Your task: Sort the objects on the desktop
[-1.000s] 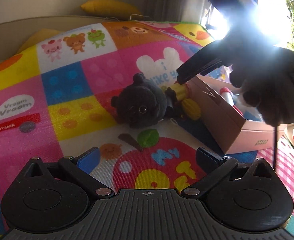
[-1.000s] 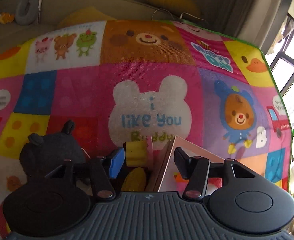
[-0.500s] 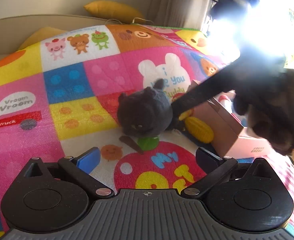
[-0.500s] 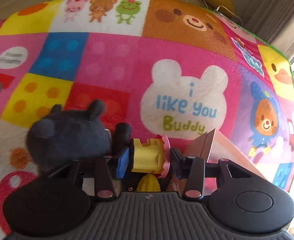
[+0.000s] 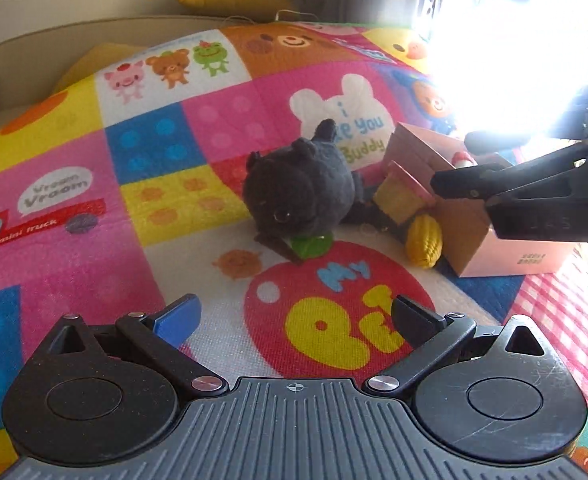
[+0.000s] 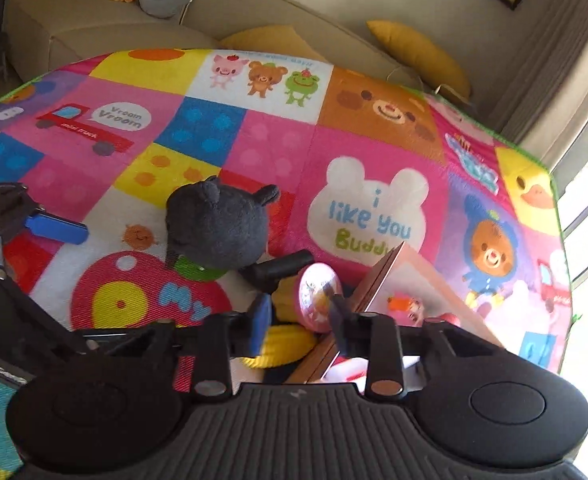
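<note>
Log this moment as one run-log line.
right gripper: shut on yellow-pink toy | left gripper: open, nothing held | dark plush: on mat | pink box: beside toy

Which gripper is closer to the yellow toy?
Right. The right gripper is shut on the yellow toy beside the box. The left gripper hangs open, apart, nearer the camera.

Yellow-pink toy cup tilted, beside dark plush

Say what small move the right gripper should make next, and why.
Probably lift and carry it over the pink box. The right gripper is shut on the yellow toy with the pink lid, right beside the box's open flap, so a short move looks enough.
</note>
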